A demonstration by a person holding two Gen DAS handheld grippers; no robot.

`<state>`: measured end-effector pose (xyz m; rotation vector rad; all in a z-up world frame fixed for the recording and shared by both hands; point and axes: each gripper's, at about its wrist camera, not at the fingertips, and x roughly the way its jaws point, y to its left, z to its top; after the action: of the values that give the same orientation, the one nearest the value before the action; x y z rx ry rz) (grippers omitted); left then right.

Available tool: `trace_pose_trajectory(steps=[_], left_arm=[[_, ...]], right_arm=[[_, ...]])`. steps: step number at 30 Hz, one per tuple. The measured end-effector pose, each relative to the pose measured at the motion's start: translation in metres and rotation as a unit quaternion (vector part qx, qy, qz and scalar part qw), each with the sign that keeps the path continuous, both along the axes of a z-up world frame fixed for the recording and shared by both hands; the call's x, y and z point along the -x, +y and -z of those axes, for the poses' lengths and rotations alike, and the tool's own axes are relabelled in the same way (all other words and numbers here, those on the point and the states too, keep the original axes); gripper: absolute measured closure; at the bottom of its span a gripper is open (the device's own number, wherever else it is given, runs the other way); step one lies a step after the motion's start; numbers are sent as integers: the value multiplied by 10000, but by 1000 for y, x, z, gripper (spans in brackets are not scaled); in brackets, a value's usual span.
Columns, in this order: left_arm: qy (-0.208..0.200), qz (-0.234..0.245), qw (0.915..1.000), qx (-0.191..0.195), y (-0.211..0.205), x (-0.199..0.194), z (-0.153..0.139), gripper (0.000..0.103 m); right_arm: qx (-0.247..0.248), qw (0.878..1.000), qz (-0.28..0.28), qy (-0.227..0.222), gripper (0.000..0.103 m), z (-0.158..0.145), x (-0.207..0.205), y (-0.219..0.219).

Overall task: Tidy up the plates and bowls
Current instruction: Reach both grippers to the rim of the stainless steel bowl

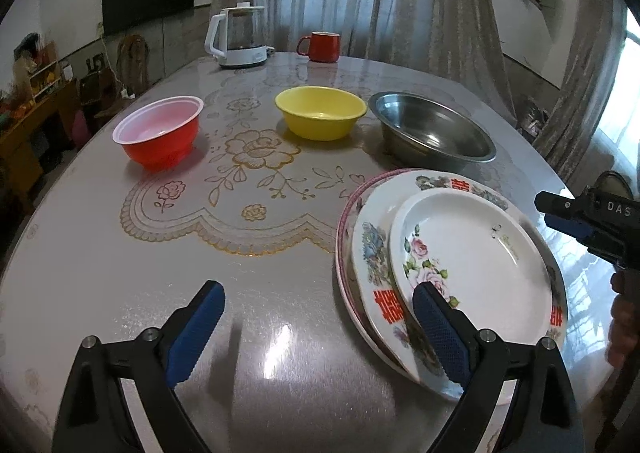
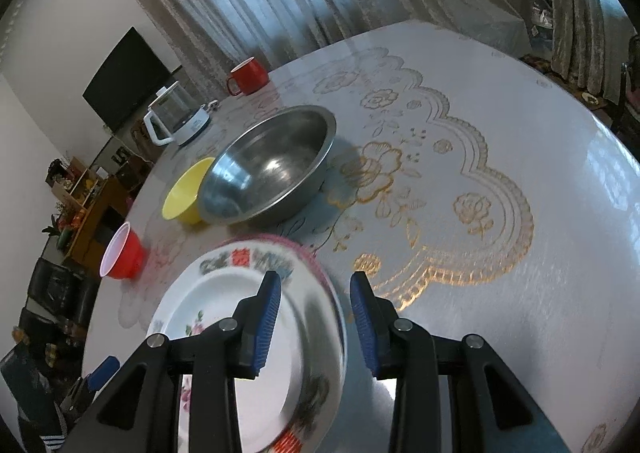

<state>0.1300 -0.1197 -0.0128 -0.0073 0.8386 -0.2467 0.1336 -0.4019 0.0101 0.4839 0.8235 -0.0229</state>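
A stack of three plates [image 1: 472, 253] lies at the near right of the table: a small rose-patterned plate on a larger one with red characters, on a pink-rimmed one. My left gripper [image 1: 318, 293] hovers open and wide, its right finger [image 1: 436, 317] over the stack's near edge. My right gripper [image 2: 315, 281] stands open above the stack [image 2: 224, 317], whose far rim shows between its fingers, untouched. It also shows from outside as the right gripper [image 1: 560, 213], just off the stack's right rim. Behind sit a red bowl [image 1: 160, 133], a yellow bowl [image 1: 320, 113] and a steel bowl [image 1: 432, 133].
A white kettle [image 1: 240, 37] and a red mug [image 1: 320, 47] stand at the table's far edge. A lace-patterned cloth [image 1: 248, 181] covers the table. Curtains hang behind, and shelves and a dark screen are off to the left. A hand [image 1: 624, 317] holds the right gripper.
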Motion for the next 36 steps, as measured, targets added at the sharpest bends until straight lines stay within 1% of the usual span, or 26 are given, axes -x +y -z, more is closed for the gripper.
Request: trace_pose_trajectory(steps=[4,7,10,13,18,22,24,26,27,29,31,34,36], left_arm=[[-4,7,10000,-25,-1,-5,-3,7],[8,45,10000,50,0,-8,-7,7],[1,39,10000,72,2,-13,-11,7],[20,-9,10000,50,5,-21,-13,7],[68,-24,10000,30,6,-38,-20,7],[-3,69,10000,43,2,-50,-28,7],[-64,144,9998,121,1,-58,-34,7],[-153,225,9994,222,-2,-69,-39,7],[-118,228,9994,243,-3,-75,-40,7],[-59,269,9989,375,-6,-88,-43,7],[-10,249,9990,380,-12,-99,-44,7],[129,362,9984,412,-25,-117,-45,7],[299,468,9977,398,-37,-131,-42,7]], right_arm=[[107,9999,-104,-9,67,0,-13,-2],[28,9997,-209,-99,62,0,-27,-6],[-36,9997,-224,-135,62,1,-41,-11],[7,9997,-230,-94,62,1,-55,-14],[6,9994,-258,-231,62,-1,-86,-25],[-72,9988,-384,-281,62,6,-110,-30],[-113,9985,-503,-208,62,16,-122,-30],[-172,9985,-510,-46,62,26,-130,-32],[-197,9986,-492,-14,62,30,-131,-33],[-346,9980,-512,-128,63,36,-130,-36],[-438,9973,-541,-213,64,37,-128,-39],[-332,9966,-670,-338,68,36,-126,-37],[-250,9961,-738,-425,68,35,-124,-36]])
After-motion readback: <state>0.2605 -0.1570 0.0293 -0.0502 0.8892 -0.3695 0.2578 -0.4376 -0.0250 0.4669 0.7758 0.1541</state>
